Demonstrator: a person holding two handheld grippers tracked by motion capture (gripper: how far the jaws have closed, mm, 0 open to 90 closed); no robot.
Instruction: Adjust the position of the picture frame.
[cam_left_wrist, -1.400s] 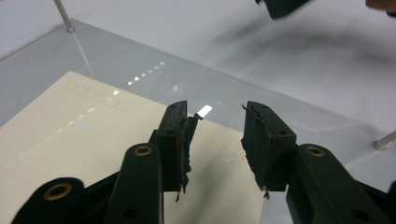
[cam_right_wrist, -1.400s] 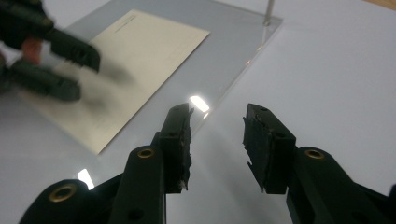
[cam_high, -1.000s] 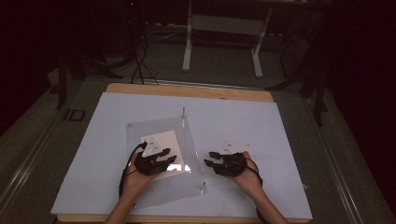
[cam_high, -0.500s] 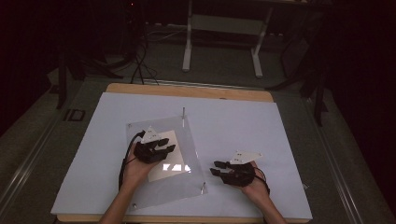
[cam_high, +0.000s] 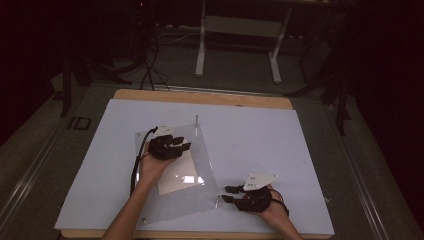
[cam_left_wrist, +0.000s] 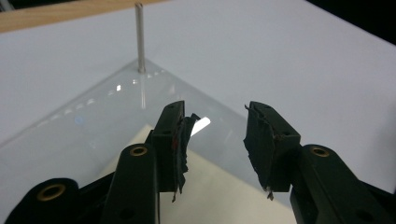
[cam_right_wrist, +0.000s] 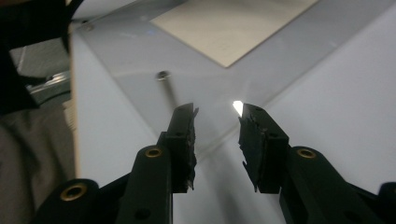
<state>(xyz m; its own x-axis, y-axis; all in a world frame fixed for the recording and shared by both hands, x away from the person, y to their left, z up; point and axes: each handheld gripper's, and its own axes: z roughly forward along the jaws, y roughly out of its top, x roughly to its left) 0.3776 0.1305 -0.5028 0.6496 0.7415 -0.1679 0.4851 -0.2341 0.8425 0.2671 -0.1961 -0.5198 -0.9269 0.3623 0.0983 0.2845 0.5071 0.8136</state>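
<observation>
Table (cam_high: 300, 150) | left gripper (cam_high: 181, 145) moved up-sheet | right gripper (cam_high: 229, 194) closing, nothing between

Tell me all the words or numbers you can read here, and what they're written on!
There are none to read.
The cream sheet under the clear plastic plate has only faint marks, too blurred to read.
The metal pin, the white table cover and both black claws, left claw and right claw, look blank.
</observation>
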